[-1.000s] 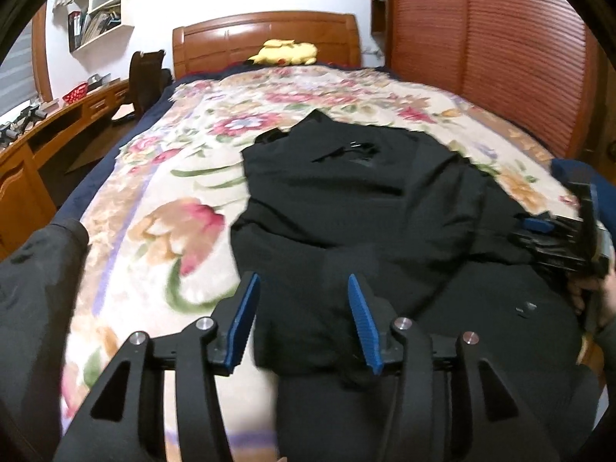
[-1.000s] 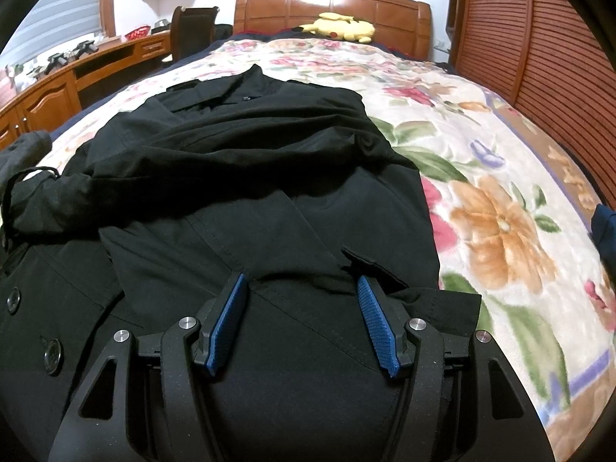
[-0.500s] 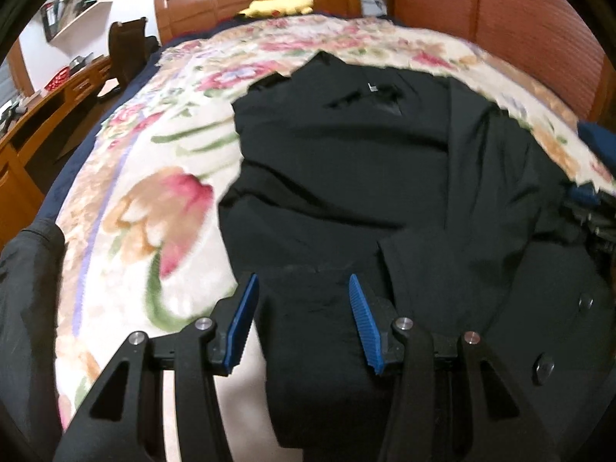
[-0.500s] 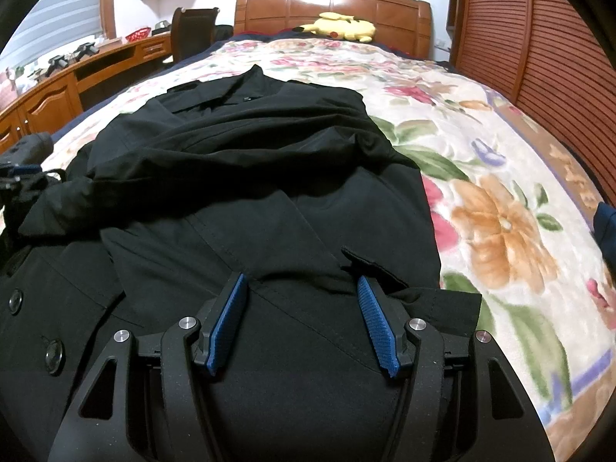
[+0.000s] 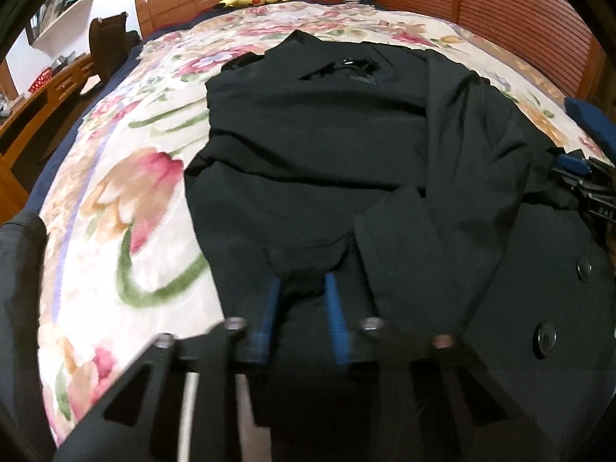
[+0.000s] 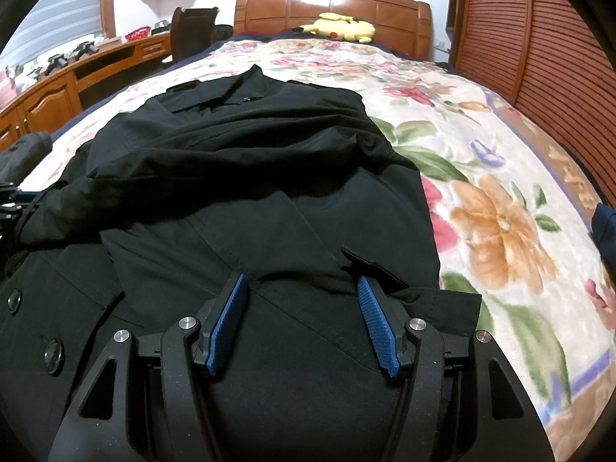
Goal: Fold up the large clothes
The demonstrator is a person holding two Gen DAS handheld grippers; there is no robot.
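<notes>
Bedroom setup: flowered bed (image 6: 496, 208), wooden headboard (image 6: 331, 7), yellow plush (image 6: 338, 27). Lying mid-bed, closer to the foot edge: black coat (image 6: 269, 200). Pinching a fold of it near the hem, left hand-held gripper (image 5: 302, 296); hovering spread wide above the cloth, right hand-held gripper (image 6: 302, 308). Probably risking a slipped, lopsided fold with slick fabric bunching.

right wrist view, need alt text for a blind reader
A black coat lies spread on a floral bedspread, sleeves folded across its chest. The right gripper hovers over its lower half, jaws open and empty. A yellow plush toy sits by the wooden headboard.
</notes>
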